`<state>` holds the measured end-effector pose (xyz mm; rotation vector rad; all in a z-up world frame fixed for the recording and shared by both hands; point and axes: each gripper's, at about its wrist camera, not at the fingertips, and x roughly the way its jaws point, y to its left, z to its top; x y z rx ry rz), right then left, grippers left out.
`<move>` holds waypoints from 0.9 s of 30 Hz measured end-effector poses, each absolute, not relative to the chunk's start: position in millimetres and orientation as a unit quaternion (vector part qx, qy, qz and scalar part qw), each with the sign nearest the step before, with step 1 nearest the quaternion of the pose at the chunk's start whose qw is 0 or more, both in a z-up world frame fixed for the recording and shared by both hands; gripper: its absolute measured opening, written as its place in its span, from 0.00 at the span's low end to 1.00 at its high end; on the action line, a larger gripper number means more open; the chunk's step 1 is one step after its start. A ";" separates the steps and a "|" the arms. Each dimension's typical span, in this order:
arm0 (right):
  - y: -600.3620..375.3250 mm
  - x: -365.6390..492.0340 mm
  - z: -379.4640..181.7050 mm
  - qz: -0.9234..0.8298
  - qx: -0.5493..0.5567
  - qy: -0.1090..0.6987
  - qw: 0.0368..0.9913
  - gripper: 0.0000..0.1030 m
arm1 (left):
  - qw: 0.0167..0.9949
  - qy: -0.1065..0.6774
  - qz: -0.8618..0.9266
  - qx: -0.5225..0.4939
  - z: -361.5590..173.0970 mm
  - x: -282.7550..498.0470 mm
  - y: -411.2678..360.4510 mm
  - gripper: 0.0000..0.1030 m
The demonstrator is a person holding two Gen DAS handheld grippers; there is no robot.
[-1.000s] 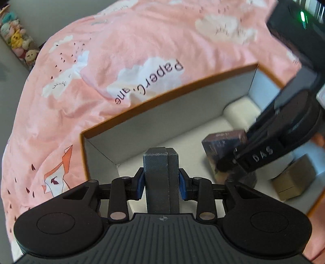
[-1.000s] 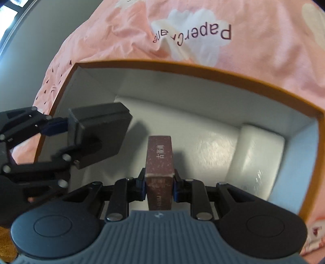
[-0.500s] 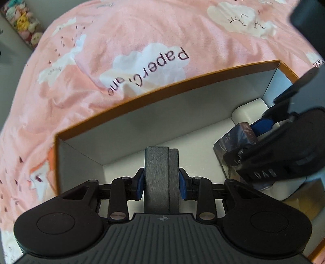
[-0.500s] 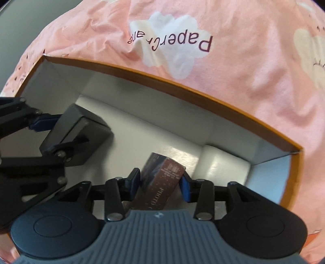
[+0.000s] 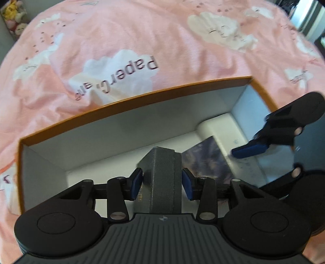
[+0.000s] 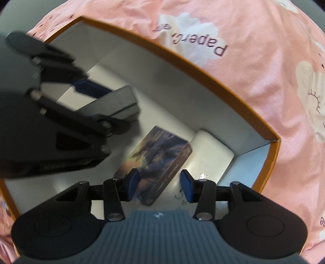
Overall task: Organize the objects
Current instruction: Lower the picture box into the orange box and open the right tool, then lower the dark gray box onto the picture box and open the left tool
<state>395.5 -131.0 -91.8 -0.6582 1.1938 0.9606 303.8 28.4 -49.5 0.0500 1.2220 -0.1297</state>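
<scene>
An orange-rimmed cardboard box (image 5: 132, 97) with a white inside lies on the pink bedspread. My left gripper (image 5: 162, 180) is inside it, with a dark grey box (image 5: 162, 178) between the pads and small gaps at the pad faces. The same grey box shows in the right wrist view (image 6: 117, 103). My right gripper (image 6: 158, 186) is open and empty above a picture-printed box (image 6: 156, 162), which lies flat on the floor of the orange-rimmed box (image 6: 182, 63). The picture box also shows in the left wrist view (image 5: 207, 158).
A white box (image 6: 211, 152) lies in the far right corner of the orange box, next to the picture box; it also shows in the left wrist view (image 5: 221, 130). The pink cloud-print bedspread (image 5: 142, 40) surrounds the box. Plush toys (image 5: 14, 12) sit far left.
My right gripper opened and let go of the picture box, which now lies flat on the box floor. My left gripper lowered the grey box deeper and its pads have parted slightly.
</scene>
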 end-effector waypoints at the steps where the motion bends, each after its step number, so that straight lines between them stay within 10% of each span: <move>1: -132.7 393.6 -91.5 0.431 -0.295 0.528 0.669 0.47 | 0.817 0.572 -0.067 0.015 -48.8 303.0 29.0 0.48; 18: -139.2 366.7 -98.1 0.462 -0.394 0.470 0.640 0.54 | 0.782 0.567 -0.191 0.172 -48.5 264.9 15.1 0.53; 27: -130.6 379.1 -94.0 0.457 -0.371 0.472 0.657 0.40 | 0.778 0.593 -0.131 0.162 -68.0 272.5 33.5 0.54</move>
